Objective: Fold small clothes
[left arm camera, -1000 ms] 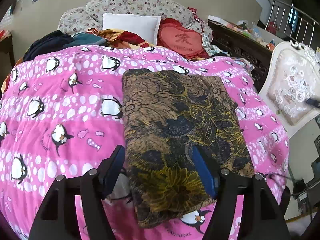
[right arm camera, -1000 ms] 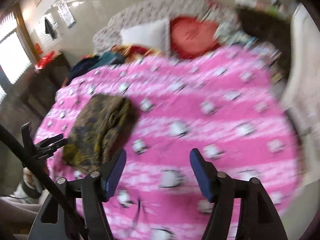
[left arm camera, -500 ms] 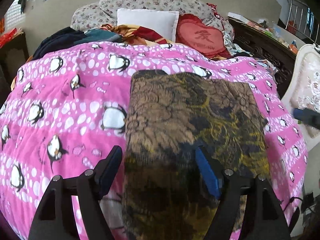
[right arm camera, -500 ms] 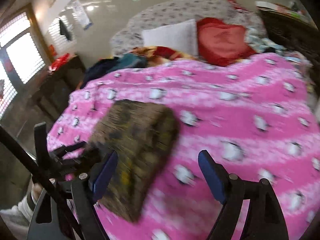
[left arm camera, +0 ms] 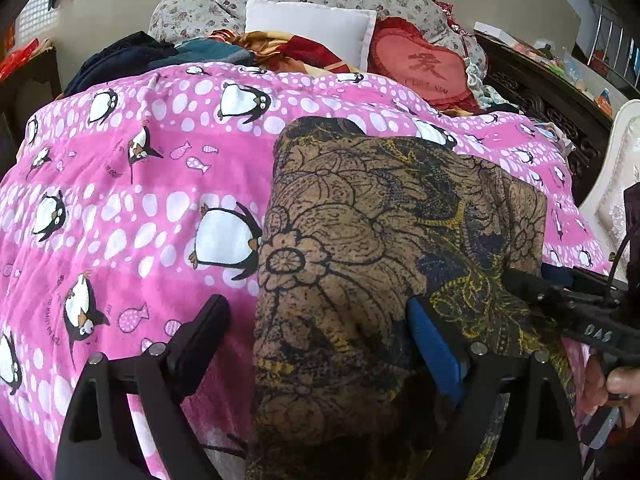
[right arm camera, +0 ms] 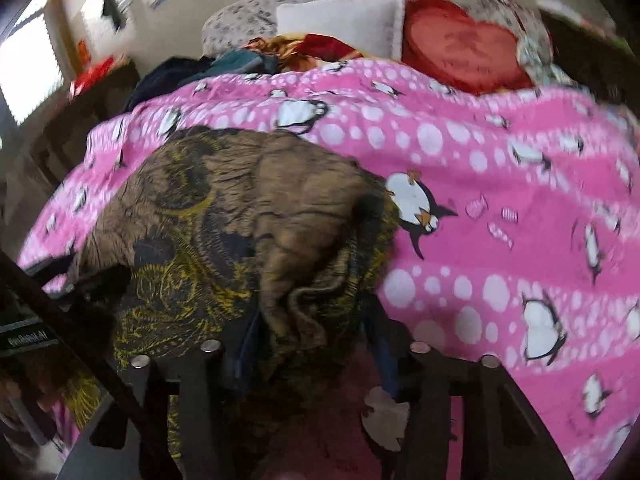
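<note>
A folded brown garment with black and yellow floral print lies on the pink penguin blanket. My left gripper is open, its jaws straddling the garment's near left edge. My right gripper is open around the bunched near right corner of the garment, with cloth between its jaws. The right gripper also shows at the right edge of the left wrist view. The left gripper shows dimly at the left edge of the right wrist view.
At the head of the bed are a white pillow, a red heart cushion and a pile of dark and coloured clothes. A dark carved bed frame and a pale chair stand at the right.
Both grippers have moved in on the garment. The right gripper swung left from over bare blanket to its near right corner. The left gripper came closer and lower over its left edge.
</note>
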### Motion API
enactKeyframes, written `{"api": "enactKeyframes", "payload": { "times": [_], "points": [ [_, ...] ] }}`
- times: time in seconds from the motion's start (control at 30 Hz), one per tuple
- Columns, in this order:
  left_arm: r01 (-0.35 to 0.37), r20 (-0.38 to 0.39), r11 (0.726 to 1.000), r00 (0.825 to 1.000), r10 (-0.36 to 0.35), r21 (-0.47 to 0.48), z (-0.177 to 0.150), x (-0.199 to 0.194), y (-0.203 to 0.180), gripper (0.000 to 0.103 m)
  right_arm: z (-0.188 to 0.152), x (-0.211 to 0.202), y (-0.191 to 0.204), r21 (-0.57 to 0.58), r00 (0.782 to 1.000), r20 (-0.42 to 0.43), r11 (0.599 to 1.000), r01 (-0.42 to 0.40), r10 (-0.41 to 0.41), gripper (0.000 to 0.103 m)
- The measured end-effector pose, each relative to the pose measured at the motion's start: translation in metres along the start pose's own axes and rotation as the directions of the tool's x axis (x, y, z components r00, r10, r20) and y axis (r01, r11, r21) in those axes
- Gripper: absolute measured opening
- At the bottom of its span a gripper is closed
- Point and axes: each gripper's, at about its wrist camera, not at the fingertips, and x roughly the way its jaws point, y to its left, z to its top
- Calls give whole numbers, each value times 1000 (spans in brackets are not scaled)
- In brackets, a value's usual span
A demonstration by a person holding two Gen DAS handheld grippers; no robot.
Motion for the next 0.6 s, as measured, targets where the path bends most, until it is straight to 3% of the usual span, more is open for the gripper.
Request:
{"api": "enactKeyframes", "payload": {
  "times": [0.17, 0.33, 0.43, 0.6],
  "points": [
    [-11, -5, 1000, 1000, 11, 4, 0, -7, 0, 90, -3, -31, 13, 23, 1000, 22, 1000, 4, -4, 56],
    [-27, 8, 1000, 1000, 27, 12, -6, -19, -1, 90, -20, -64, 50, -79, 997, 60, 995, -53, 58, 56],
    [-35, 9, 999, 999, 35, 14, -12, -22, 0, 90, -34, -61, 61, -98, 996, 35, 992, -76, 80, 56],
    [-25, -6, 1000, 1000, 25, -8, -24, -22, 3, 90, -61, -29, 49, -63, 998, -42, 997, -45, 42, 58]
  ]
}}
